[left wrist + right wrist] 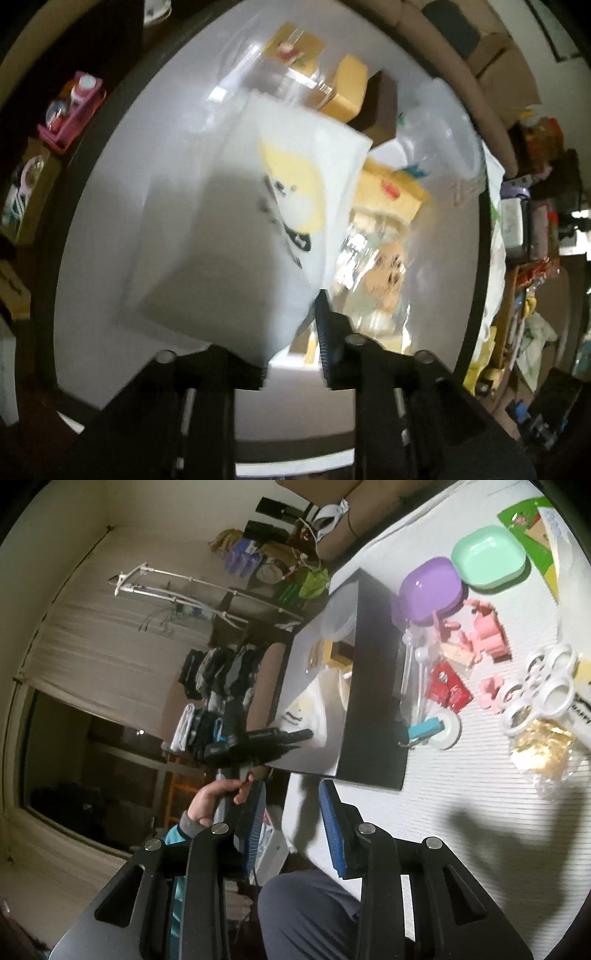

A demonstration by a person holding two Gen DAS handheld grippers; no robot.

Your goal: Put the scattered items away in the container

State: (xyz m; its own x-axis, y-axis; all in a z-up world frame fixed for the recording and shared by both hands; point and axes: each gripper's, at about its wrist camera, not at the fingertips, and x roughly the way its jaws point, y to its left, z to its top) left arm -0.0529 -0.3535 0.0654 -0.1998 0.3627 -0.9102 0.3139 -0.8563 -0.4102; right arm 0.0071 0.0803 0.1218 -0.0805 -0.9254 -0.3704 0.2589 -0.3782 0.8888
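In the left wrist view my left gripper [291,317] points down into the dark-rimmed container [107,177]. A white packet [258,206] with yellow and black print hangs between its fingers and hides the left one. A gap shows between the packet and the right finger [327,332], so the jaws stand slightly apart. The picture is blurred. The right wrist view shows the container [373,701] as a black box on the white table, the left gripper [284,738] inside it, and the packet [306,709]. My right gripper [293,827] hovers open near the table's edge, holding nothing.
Yellow boxes [347,88] and clear packets [380,258] lie in the container. Beside it on the table are a purple bowl [432,590], a green bowl [487,557], pink toy parts [484,631], a red packet [448,690], white rings [543,686] and a gold-filled bag [546,753].
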